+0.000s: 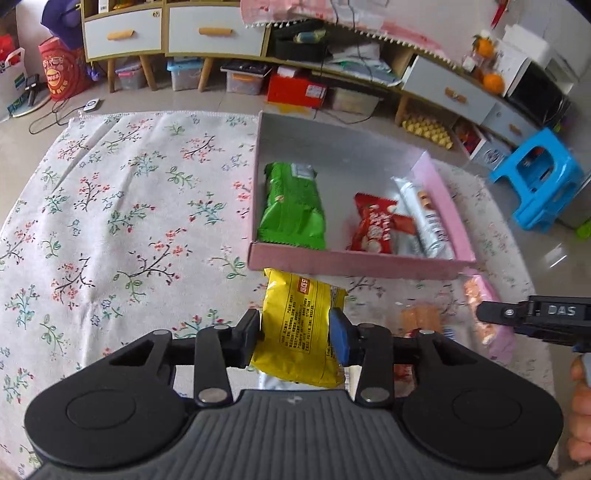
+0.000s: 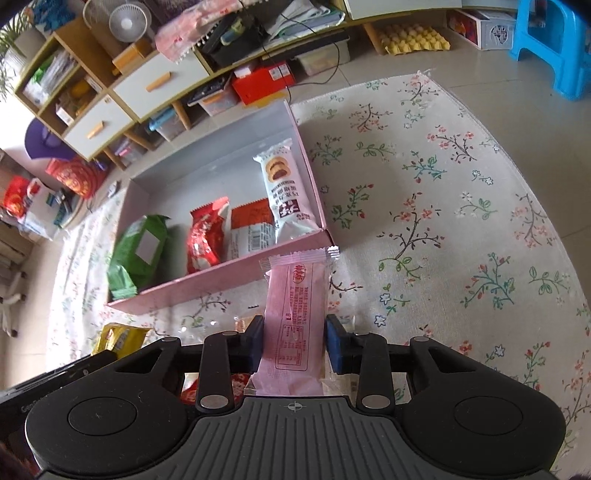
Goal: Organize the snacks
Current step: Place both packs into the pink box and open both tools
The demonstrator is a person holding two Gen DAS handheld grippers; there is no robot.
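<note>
A: Looking down over a floral cloth (image 1: 122, 206), both wrist views show a shallow pink box (image 1: 354, 263) lying straight ahead of the grippers, its near wall between them and its floor.

B: What is already in the box?

A: A green packet (image 1: 291, 208) on the left, a red packet (image 1: 373, 225) in the middle, and a white biscuit bar (image 2: 286, 192) along the right wall, all lengthwise, pointing away from the grippers.

B: And the grippers?

A: The left gripper (image 1: 297, 338) has its pads pressed on the sides of a yellow packet (image 1: 301, 325), whose long axis points toward the box's near wall, in line with the green packet. The right gripper (image 2: 295, 343) is clamped on a pink bar (image 2: 291, 317), also pointing forward, its far end just short of the box's near right corner.

B: Which is nearer the box?

A: Both look about equally close; I judge each must clear the near wall first. The free floor lies between green and red, and behind them.

B: Anything else nearby?

A: More wrapped snacks (image 1: 421, 319) lie on the cloth beneath the grippers. Beyond stand a low cabinet (image 1: 122, 33) and a blue stool (image 1: 539, 177).
</note>
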